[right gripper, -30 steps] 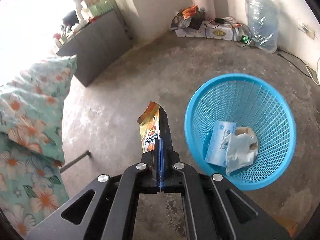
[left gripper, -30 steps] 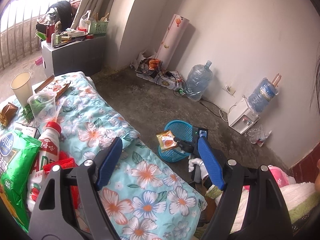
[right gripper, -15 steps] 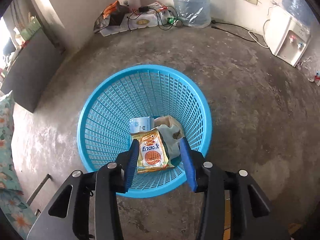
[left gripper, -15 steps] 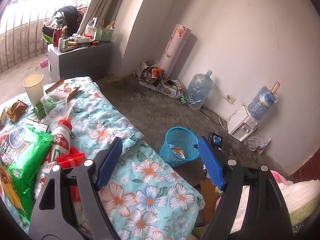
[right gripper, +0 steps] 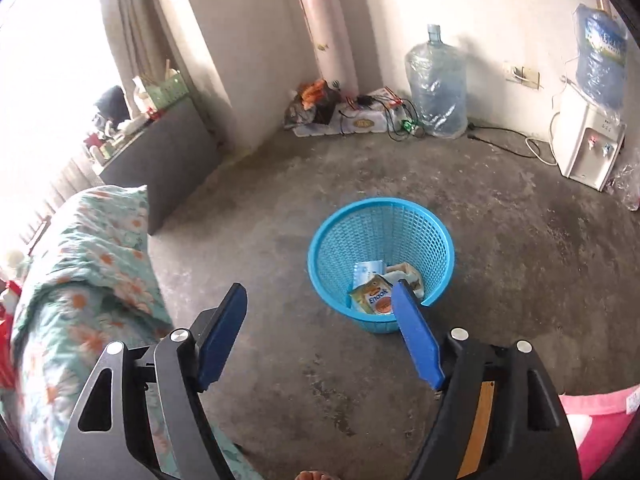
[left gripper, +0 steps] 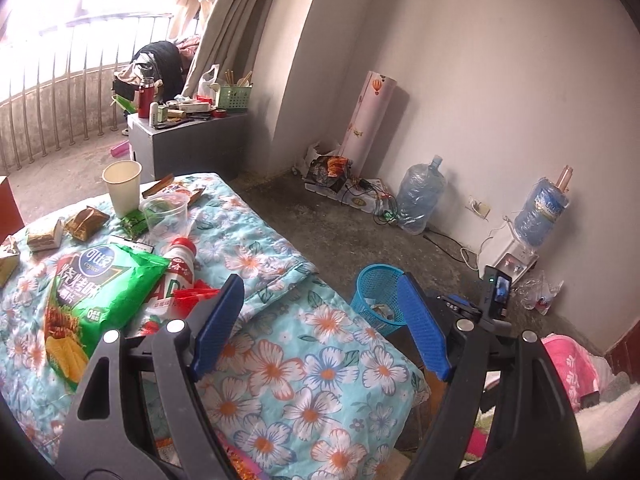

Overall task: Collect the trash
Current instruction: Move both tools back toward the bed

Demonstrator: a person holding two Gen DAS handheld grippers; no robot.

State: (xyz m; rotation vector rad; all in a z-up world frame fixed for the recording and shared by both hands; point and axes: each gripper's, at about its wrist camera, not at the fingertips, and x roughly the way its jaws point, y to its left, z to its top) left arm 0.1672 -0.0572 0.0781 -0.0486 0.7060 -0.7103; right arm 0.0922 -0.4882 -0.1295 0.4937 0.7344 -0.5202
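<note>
below the right tongs, wrapper in basket.

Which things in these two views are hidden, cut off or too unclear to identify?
- Left wrist view: blue basket, its contents too small, one side behind a finger.
- Left wrist view: white bottle, lower part covered by the green snack bag.
- Right wrist view: snack packet in the basket, partly behind a finger.
- Right wrist view: red item at the left edge, blurred.
</note>
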